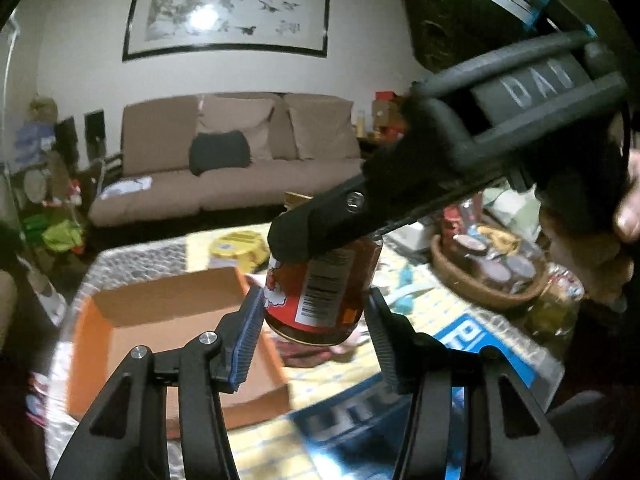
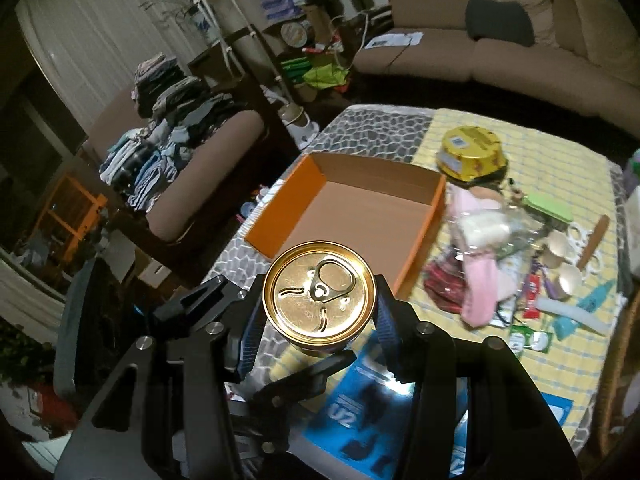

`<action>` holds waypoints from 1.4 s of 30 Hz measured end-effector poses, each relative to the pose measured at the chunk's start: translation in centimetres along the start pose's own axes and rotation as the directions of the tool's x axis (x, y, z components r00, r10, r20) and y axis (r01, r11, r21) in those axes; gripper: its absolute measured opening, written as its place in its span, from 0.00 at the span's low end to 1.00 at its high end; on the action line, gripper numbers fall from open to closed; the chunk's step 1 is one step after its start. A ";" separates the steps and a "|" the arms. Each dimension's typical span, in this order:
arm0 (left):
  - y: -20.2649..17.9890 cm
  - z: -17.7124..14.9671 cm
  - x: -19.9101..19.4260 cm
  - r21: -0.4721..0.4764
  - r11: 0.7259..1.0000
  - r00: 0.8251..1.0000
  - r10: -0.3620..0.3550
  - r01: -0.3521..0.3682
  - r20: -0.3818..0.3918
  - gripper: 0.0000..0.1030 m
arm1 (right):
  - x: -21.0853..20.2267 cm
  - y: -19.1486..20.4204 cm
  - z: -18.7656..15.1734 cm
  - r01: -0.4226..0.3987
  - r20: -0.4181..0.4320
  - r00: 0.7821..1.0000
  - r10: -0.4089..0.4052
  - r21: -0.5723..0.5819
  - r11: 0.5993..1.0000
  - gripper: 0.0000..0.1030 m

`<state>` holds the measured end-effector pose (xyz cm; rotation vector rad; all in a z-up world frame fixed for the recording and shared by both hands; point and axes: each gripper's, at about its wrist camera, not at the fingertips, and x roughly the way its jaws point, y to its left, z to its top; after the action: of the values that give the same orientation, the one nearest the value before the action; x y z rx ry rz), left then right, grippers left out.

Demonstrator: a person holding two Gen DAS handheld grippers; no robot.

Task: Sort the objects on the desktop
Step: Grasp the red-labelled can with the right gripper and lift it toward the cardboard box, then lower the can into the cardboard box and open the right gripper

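The can (image 2: 319,294) has a glossy gold metal lid. The box (image 2: 360,208) is matt cardboard. The basket (image 1: 486,284) looks woven and rough.

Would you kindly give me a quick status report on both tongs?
Right tongs shut on red can, above table. Left tongs bracket can's base, contact unclear. Orange box open beyond. Nothing blocking.

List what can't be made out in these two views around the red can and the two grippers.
- Left wrist view: the top of the red can is hidden by the right gripper crossing in front; the label text is too blurred to read.
- Right wrist view: the can's side and label are hidden under its gold lid.
- Left gripper: blur leaves pad contact with the can unclear.
- Orange box: its near floor is hidden behind the can.
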<state>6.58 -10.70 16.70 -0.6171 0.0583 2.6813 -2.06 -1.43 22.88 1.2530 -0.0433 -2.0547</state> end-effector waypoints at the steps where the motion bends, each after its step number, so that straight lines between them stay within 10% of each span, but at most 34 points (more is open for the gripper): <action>1: 0.6 0.0 -0.4 0.003 1.000 1.000 -0.015 0.015 0.002 0.51 | 0.5 0.4 0.3 -0.003 -0.015 1.000 0.003 0.003 1.000 0.46; 11: 7.5 1.7 1.1 -0.013 0.996 0.993 -0.094 0.094 -0.071 0.50 | 5.0 2.6 4.5 0.027 -0.077 0.997 -0.026 0.005 1.000 0.46; 24: 22.9 -1.7 9.4 -0.044 0.990 0.944 0.111 -0.131 -0.312 0.46 | 25.0 1.9 13.1 0.054 -0.156 0.987 -0.040 0.083 0.995 0.46; 29: 28.3 -3.7 11.2 -0.169 0.975 0.928 0.075 -0.145 -0.364 0.41 | 32.3 0.6 13.9 0.081 -0.163 0.985 -0.054 0.160 0.984 0.46; 42: 27.7 -7.5 11.8 -0.119 0.982 0.880 0.071 -0.143 -0.470 0.41 | 41.0 -2.2 13.7 0.227 -0.177 0.965 -0.191 0.214 0.950 0.46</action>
<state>-10.59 -33.01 3.67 -1.3329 0.0187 2.5935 -25.16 -28.35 -1.98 1.6205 -0.0846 -2.1729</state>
